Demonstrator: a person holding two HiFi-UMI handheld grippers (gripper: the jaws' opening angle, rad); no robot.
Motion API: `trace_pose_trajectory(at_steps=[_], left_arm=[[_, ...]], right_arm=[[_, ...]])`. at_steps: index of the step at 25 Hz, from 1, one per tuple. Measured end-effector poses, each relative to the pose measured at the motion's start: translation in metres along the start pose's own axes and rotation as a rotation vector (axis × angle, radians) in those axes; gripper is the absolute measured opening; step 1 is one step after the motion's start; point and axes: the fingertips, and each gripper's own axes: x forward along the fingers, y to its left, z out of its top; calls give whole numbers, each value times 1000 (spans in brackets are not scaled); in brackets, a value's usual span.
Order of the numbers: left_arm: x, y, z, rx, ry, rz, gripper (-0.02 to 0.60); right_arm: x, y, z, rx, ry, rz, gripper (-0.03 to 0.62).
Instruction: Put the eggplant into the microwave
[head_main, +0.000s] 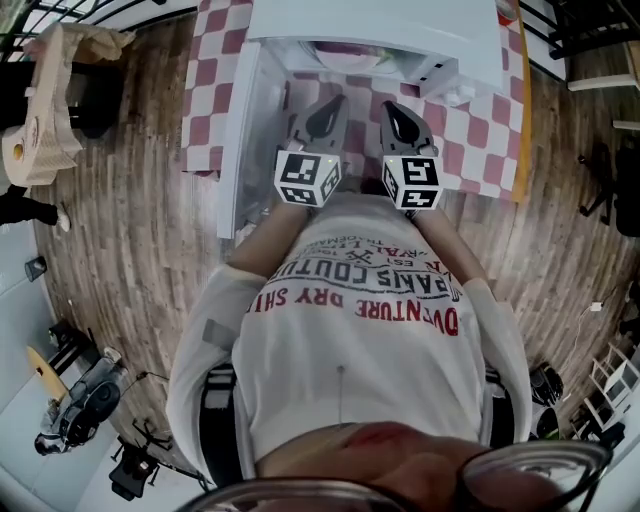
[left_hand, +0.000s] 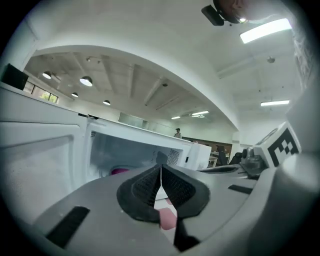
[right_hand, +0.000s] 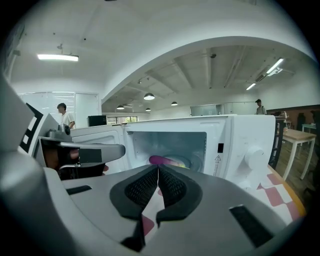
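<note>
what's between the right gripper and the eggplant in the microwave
Nothing: the right gripper view shows a bare stretch from the right gripper to the eggplant inside the open microwave.

We wear a white long-sleeved sweatshirt (head_main: 350, 340) with red and black lettering. Our grey left gripper (head_main: 330, 105) and right gripper (head_main: 392, 108) carry black ribbed pads (right_hand: 175, 190) and black-and-white marker cubes (head_main: 307, 178).

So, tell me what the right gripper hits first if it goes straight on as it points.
Probably the eggplant lying in the open microwave: the right gripper, jaws shut, aims into its cavity. Depth is unclear.
</note>
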Motion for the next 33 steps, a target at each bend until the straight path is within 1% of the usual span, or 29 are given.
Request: trace_pose_trajectory(at_steps=[2,6,14,24,33], left_arm=[[-4,-1,6,-6,-24,-13,31],[-9,-1,13,22,-44,-10,31],[-9,-4,12,44,-39,-19,31],[-7,-2,8,33,-18,-8,31],[-5,-1,7,32,-20,-1,31]], right_arm=[[-5,2,5,-15,-20,-4,26],[-12,4,11,-50,-38,-19,26],[-15,6,11,-65,-40,-25,26],[-15,5,6,-62,-22,-28,26],[-14,5,3,-74,-15,-15,26]])
